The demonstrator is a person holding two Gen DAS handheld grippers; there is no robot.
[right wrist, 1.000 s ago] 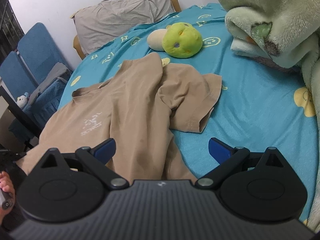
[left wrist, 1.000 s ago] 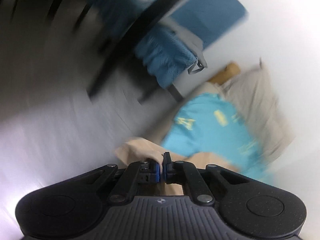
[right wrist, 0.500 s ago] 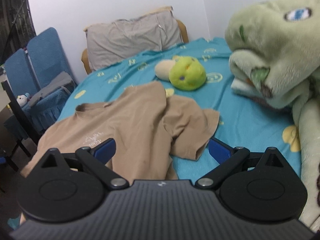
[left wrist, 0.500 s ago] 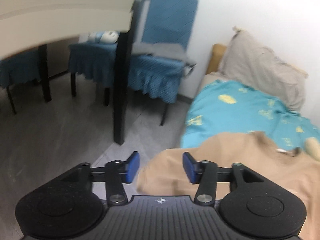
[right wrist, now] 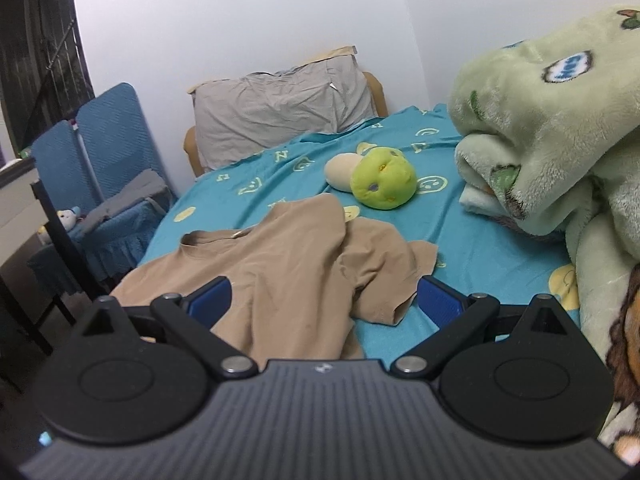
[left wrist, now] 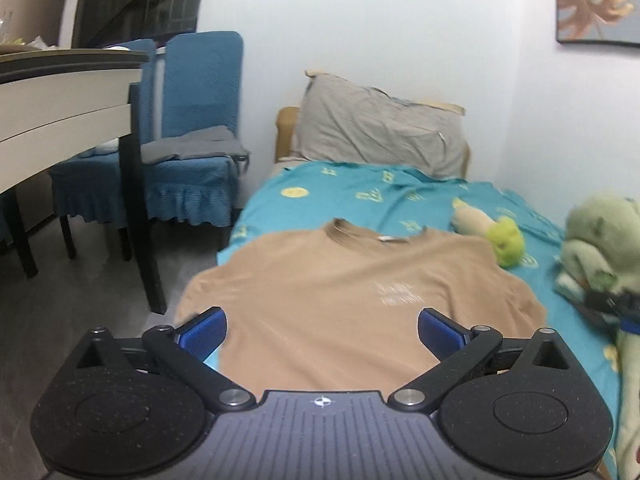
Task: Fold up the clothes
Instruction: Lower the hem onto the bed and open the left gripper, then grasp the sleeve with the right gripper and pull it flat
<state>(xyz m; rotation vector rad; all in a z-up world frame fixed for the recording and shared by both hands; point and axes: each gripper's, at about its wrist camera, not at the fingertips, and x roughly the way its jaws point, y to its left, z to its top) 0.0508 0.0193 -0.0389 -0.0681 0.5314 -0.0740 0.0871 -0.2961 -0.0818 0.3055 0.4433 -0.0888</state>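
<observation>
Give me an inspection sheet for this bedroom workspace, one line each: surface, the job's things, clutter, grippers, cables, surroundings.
Surface: bed with teal patterned sheet.
Job's things: tan T-shirt lying unfolded, front up, one sleeve rumpled.
Clutter: green plush toy; green fleece blanket heaped at one side; grey pillow.
Grippers: left gripper has just been opening, nothing between its jaws; right gripper open, empty.
Cables: nothing seen.
Surroundings: blue chairs, table, white wall.
</observation>
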